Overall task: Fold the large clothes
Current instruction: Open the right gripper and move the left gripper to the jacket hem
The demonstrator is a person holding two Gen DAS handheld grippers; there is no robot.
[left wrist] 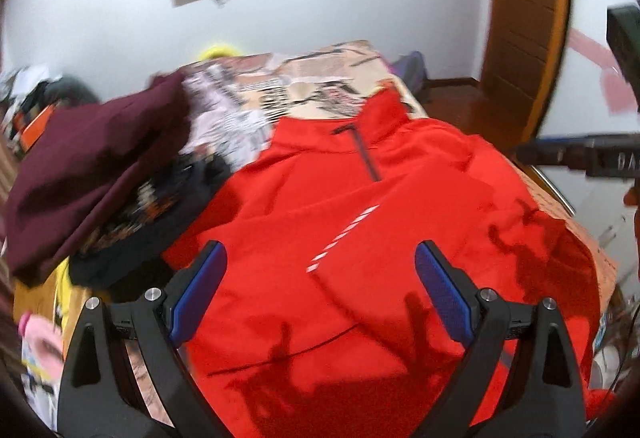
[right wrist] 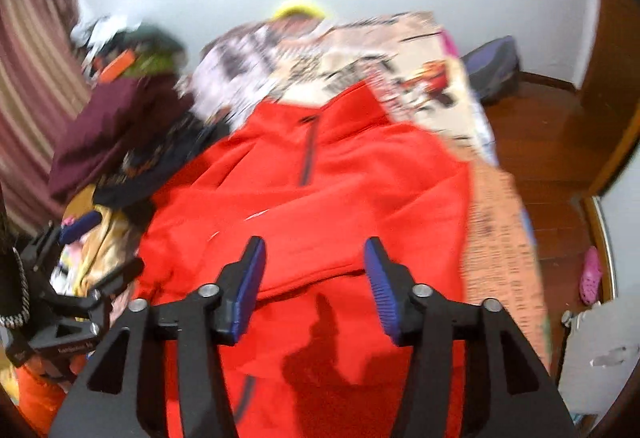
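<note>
A large red pullover (left wrist: 360,222) with a short dark neck zip lies front up on the bed, collar at the far end. It also fills the middle of the right wrist view (right wrist: 320,189). My left gripper (left wrist: 320,258) hovers above its lower half, jaws wide open and empty. My right gripper (right wrist: 314,250) hovers above the pullover's lower part, jaws open and empty. A sleeve lies folded across the body below the right gripper. The left gripper's body shows at the left edge of the right wrist view (right wrist: 72,302).
A maroon garment (left wrist: 92,165) and a dark patterned one (left wrist: 152,222) are piled left of the pullover. The patterned bedsheet (left wrist: 320,77) covers the bed. Wooden floor (right wrist: 552,165), a door (left wrist: 524,29) and a pink shoe (right wrist: 592,274) lie to the right.
</note>
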